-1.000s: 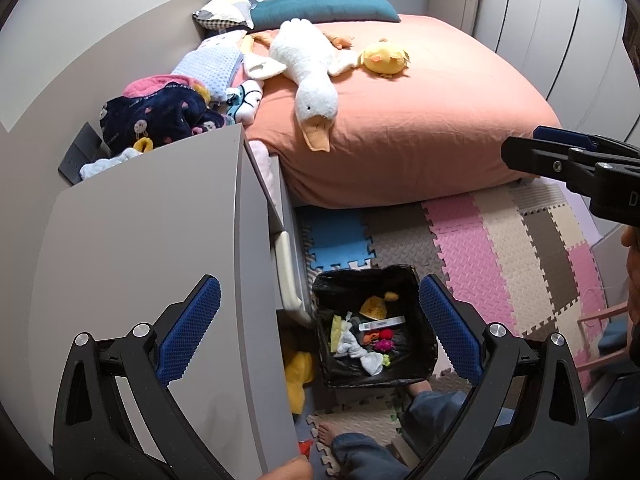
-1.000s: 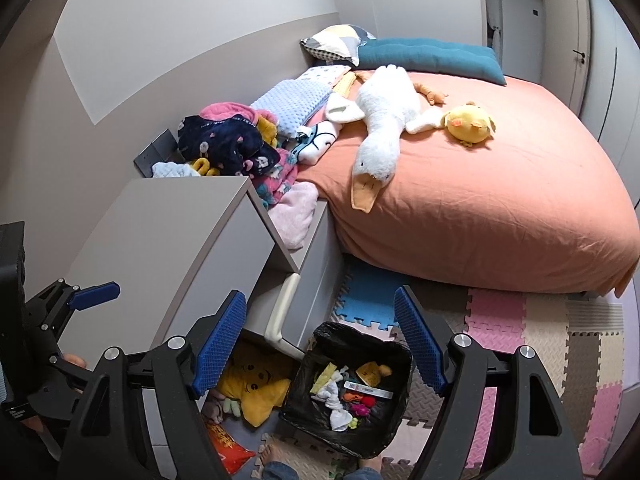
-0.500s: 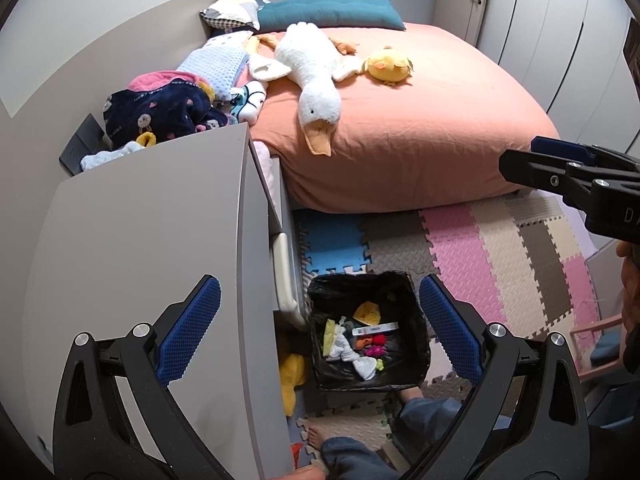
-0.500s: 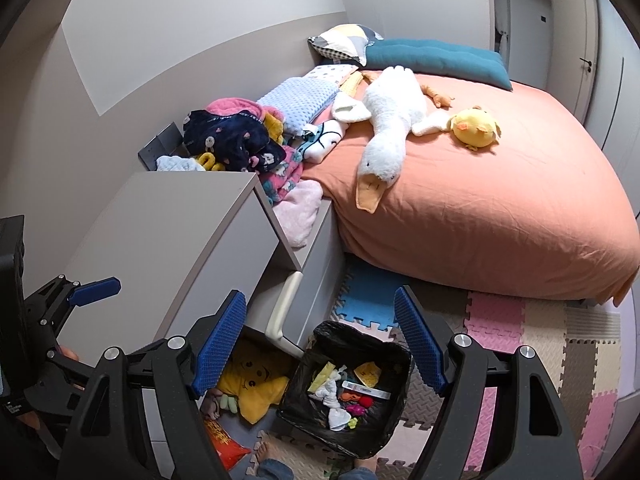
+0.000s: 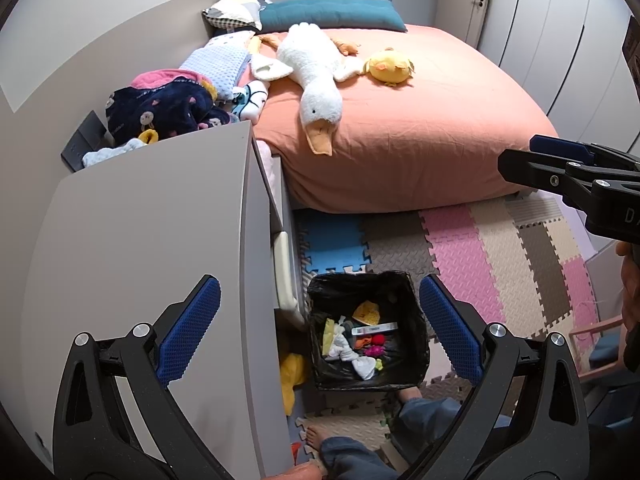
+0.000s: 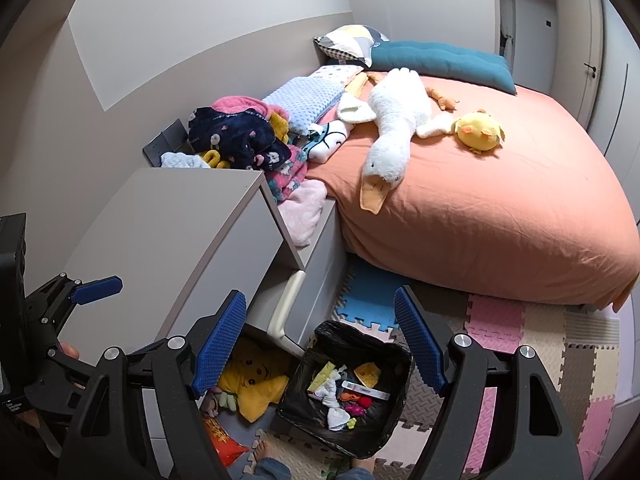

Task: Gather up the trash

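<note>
Both grippers are held high above the floor and angled downward, and nothing is gripped by either. The left gripper point(image 5: 320, 332) is seen with its blue-padded fingers spread wide; the black-lined trash bin point(image 5: 416, 364) is framed in the gap between them, far below and untouched. The right gripper point(image 6: 320, 344) is likewise held wide open and empty, with the same trash bin point(image 6: 296, 396) seen below the gap between its fingers. Inside the bin, crumpled white tissue point(image 6: 334, 404), a yellow scrap point(image 6: 368, 374), a flat white strip and a few small red and pink pieces are collected; what the small pieces are cannot be made out at this size. To the left of both grippers, and partly beneath the left one, the bare top of a grey cabinet point(image 5: 152, 240) is seen. Below the right gripper's left finger, a yellow plush toy point(image 6: 252, 384) and a red packet point(image 6: 222, 440) lie on the floor beside the bin. Ahead of the grippers, an orange bed point(image 6: 500, 208) carries a white goose plush point(image 6: 390, 136) and a yellow chick plush point(image 6: 480, 132). A foam puzzle mat point(image 5: 472, 248) covers the floor around the bin, and the person's bare foot point(image 5: 318, 436) is seen just on the near side of it.
</note>
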Available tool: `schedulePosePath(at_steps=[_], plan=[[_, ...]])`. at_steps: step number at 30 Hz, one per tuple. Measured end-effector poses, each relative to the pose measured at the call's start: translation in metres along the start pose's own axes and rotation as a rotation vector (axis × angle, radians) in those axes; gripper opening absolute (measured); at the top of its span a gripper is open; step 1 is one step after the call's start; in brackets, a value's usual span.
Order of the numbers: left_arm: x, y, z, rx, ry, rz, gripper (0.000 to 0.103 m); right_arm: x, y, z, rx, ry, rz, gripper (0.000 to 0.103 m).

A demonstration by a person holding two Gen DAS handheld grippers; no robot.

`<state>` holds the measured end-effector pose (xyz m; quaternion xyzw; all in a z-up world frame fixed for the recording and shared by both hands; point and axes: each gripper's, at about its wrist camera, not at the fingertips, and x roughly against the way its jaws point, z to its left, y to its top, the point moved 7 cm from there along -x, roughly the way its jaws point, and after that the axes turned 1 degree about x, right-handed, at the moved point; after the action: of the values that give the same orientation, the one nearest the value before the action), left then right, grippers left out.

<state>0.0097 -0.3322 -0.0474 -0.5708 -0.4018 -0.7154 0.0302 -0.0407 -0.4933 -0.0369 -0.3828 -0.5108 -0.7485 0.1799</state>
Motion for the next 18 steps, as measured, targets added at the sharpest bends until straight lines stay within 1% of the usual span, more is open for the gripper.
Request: schedulePosePath(at_steps=[18], plan=[[0.004,-0.002,0.0,-0.005,0.006,-0.005,0.096,-0.002,0.001,0.011,0.013,0.008,0.003,0.077]])
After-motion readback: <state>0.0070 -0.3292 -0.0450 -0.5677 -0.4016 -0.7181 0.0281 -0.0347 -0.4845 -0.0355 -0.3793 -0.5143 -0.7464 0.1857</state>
